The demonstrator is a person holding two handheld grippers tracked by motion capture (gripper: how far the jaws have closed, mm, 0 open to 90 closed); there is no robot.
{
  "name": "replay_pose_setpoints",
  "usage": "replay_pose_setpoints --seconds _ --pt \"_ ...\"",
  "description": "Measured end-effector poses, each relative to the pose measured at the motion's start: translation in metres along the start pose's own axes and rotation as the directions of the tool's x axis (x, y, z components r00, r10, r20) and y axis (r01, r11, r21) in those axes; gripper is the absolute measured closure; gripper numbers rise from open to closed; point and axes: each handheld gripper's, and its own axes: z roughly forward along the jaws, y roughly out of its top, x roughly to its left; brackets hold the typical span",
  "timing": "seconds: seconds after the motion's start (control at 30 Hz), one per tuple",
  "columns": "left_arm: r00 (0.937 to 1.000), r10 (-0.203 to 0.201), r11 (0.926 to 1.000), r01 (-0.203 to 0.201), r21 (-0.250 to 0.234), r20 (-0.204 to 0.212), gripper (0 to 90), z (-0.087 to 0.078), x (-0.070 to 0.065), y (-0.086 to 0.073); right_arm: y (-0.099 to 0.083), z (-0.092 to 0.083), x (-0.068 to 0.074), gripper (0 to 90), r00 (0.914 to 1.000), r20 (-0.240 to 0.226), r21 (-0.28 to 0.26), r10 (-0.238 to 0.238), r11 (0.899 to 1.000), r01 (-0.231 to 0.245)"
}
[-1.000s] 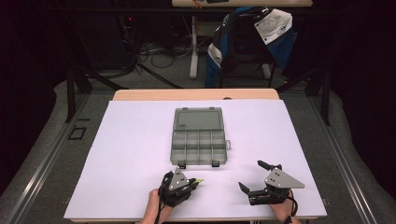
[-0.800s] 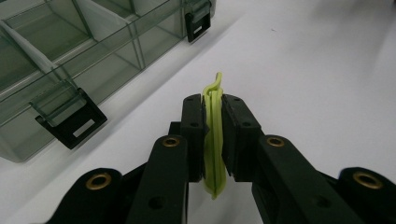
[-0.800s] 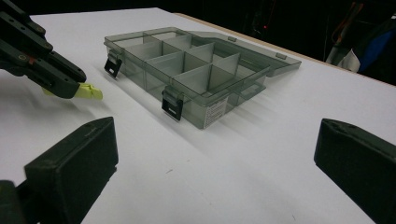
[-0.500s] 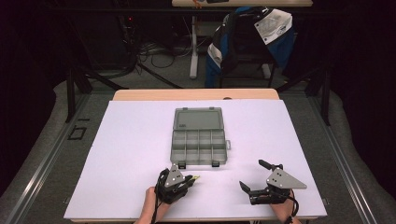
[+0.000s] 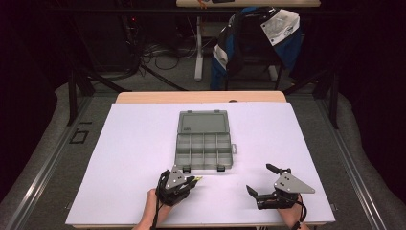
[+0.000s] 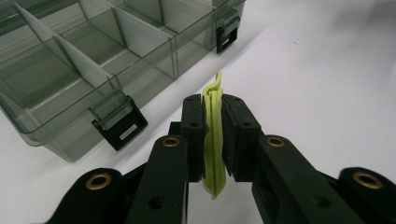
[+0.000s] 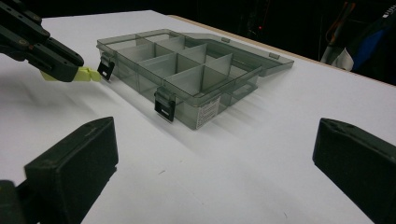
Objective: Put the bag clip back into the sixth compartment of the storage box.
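— What does the left hand-held gripper [image 6: 212,109] hold?

— A thin yellow-green clip [image 6: 213,140], pinched on edge between the jaws, long axis along them, tip poking forward.

— And the box [image 5: 204,143]?

— Open on the white bench [image 5: 124,153], just ahead and slightly right of the left hand, compartments empty. The nearest row looks the likely drop.

— The right hand-held gripper [image 5: 261,181]?

— Jaws wide, empty, low over the bench, farther from the box.

My table [image 5: 119,143] is white-topped, on a grey floor [image 5: 43,158]. Past its far edge I see a dark room, tangled cables [image 5: 158,50], and a chair [image 5: 258,48] (blue-and-white jacket [image 5: 282,28] draped over it).
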Motion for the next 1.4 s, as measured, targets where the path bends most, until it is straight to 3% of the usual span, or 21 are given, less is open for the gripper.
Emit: replay_pose_setpoints --seconds 0.77,1.1,1.4 --pt "0.9997 -0.014 0.9989 0.013 -0.045 -0.019 79.8 -0.012 0.014 0.007 -0.001 0.003 -0.001 0.0 1.0 0.001 0.015 0.008 1.0 -0.008" --pt "0.9992 -0.029 0.996 0.026 -0.086 -0.029 79.8 -0.018 0.018 0.019 0.003 -0.001 -0.006 0.0 0.9994 0.033 -0.011 0.012 1.0 -0.011" --pt "0.9991 -0.034 0.9961 0.032 -0.083 -0.027 79.8 -0.019 0.021 0.026 0.004 -0.003 -0.008 0.0 0.9989 0.044 -0.01 0.013 1.0 -0.013"
